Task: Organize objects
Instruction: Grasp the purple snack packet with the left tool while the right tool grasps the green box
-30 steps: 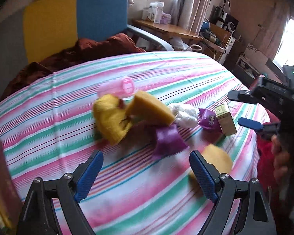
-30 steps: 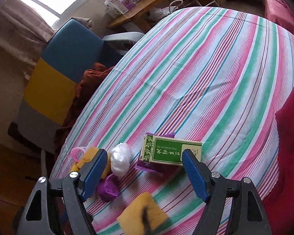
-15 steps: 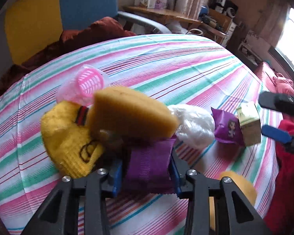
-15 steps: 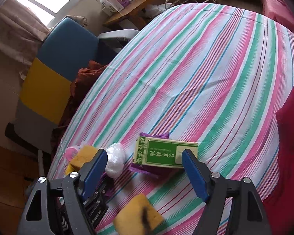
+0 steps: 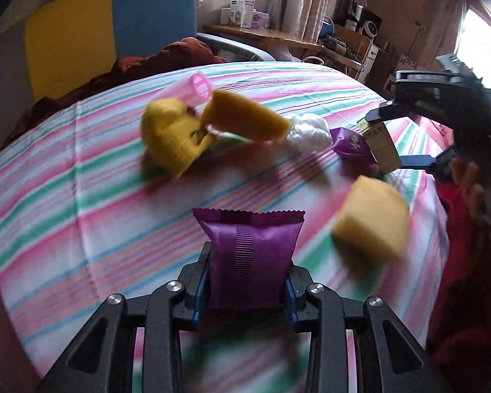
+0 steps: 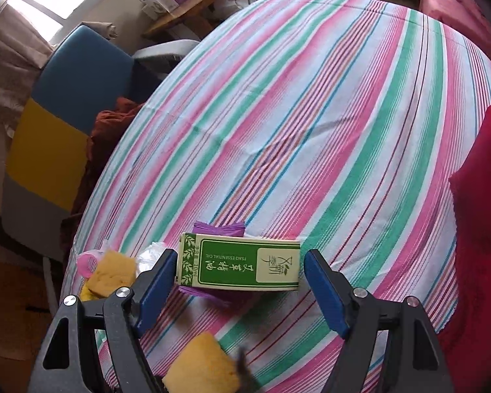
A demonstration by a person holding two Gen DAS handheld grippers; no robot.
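My left gripper [image 5: 247,290] is shut on a purple snack packet [image 5: 250,255] and holds it above the striped tablecloth [image 5: 81,196]. My right gripper [image 6: 239,281] is open, its blue pads on either side of a green and cream essential oil box [image 6: 239,267] that lies on a second purple packet [image 6: 219,229]; it shows at the right of the left wrist view [image 5: 406,137]. On the cloth lie a yellow knitted item [image 5: 173,134], a yellow sponge [image 5: 245,119], a pink cup [image 5: 196,86], a white wad [image 5: 307,127] and another sponge [image 5: 371,222].
A blue and yellow chair [image 5: 108,26] with a dark red cloth [image 5: 140,62] stands behind the table. A wooden shelf with boxes [image 5: 255,29] is at the back. Red fabric [image 6: 481,229] lies at the table's right edge.
My left gripper closed on the purple packet, then lifted it back away from the pile. My right gripper moved closer around the green box and stayed open.
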